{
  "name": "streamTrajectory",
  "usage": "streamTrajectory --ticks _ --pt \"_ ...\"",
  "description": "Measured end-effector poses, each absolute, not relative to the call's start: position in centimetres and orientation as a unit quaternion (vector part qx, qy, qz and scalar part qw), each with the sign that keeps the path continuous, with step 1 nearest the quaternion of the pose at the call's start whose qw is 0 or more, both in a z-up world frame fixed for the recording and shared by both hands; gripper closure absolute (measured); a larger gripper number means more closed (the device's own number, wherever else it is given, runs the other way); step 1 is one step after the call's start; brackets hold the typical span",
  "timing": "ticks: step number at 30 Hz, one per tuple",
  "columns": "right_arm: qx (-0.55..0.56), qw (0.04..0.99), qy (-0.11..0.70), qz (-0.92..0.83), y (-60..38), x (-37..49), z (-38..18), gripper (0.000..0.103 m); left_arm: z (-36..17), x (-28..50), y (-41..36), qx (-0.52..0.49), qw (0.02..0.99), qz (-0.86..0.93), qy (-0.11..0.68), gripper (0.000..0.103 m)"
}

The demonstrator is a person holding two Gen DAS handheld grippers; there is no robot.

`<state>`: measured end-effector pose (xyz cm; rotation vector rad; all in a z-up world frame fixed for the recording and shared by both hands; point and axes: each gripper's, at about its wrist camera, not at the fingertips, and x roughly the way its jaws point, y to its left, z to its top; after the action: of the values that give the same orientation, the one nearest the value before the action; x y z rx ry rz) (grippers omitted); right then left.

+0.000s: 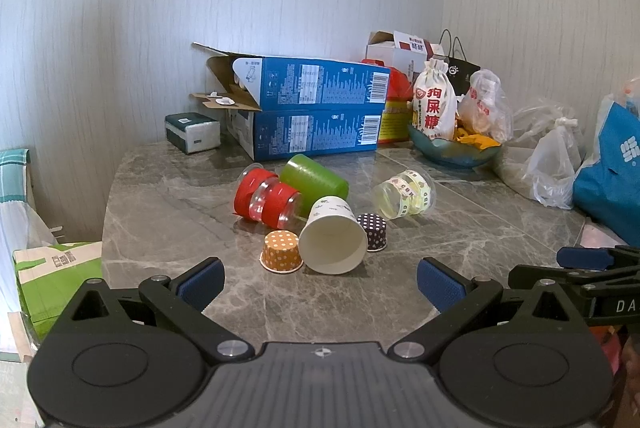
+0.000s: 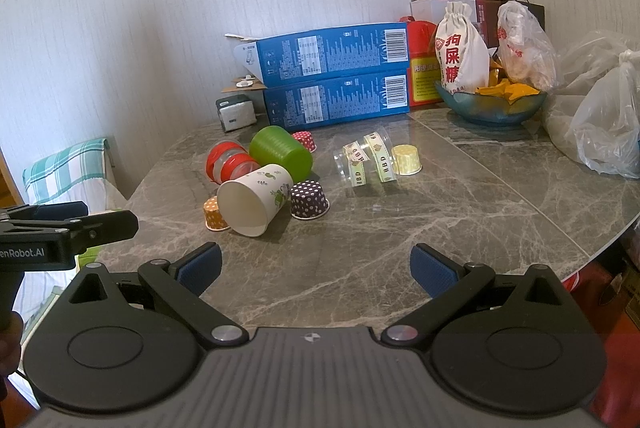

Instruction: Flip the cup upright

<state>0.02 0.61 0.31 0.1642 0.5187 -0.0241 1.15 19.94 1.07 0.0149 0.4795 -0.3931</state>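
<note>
We hold both grippers low over the near edge of the marble table [image 2: 460, 195], level and pointing toward the far wall; the left gripper [image 1: 320, 282] faces the cluster of cups head-on, and the right gripper [image 2: 316, 268] sits beside it, aimed at bare tabletop right of the cluster. Both have their blue pads spread wide with nothing between them. We count eight cups: one white paper cup [image 1: 333, 242], one green plastic cup [image 1: 314, 179], two clear cups, one with red bands [image 1: 266, 199] and one with yellow bands [image 1: 404, 193], and four small dotted baking cups, orange [image 1: 281, 251], dark purple [image 1: 373, 231], red [image 2: 305, 140] and pale yellow [image 2: 406, 159]. The paper cup lies on its side at the front of the cluster, between the orange and purple baking cups, its long axis running front to back and its open mouth turned toward us. Two blue boxes [image 1: 316, 115] are stacked behind.
</note>
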Motion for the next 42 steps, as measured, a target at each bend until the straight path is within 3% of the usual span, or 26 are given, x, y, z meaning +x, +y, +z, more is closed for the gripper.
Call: streamTrajectory --ticks 17,29,32,36,39,42 --pt "0.077 0.958 0.277 -0.003 -0.4 4.2 1.7 0.001 1.3 4.3 21.1 -0.012 0.945 -0.204 0.257 0.0" --pt "-0.012 0.925 0.351 0.148 4.1 21.0 4.4 0.002 1.3 7.7 24.0 -0.045 0.936 -0.196 0.289 0.0" --pt "-0.046 0.91 0.38 0.16 6.0 25.4 3.9 0.009 1.2 8.3 24.6 -0.052 0.935 -0.194 0.294 0.0" --pt "-0.071 0.887 0.42 0.178 7.9 28.6 2.6 0.012 1.3 9.0 25.4 -0.056 0.934 -0.189 0.297 0.0" --pt "-0.077 0.874 0.438 0.193 8.6 29.4 1.9 0.024 1.3 9.3 26.3 -0.064 0.934 -0.186 0.299 0.0" --pt "-0.092 0.863 0.456 0.196 9.3 30.1 1.1 0.024 1.2 9.4 27.1 -0.071 0.934 -0.182 0.299 0.0"
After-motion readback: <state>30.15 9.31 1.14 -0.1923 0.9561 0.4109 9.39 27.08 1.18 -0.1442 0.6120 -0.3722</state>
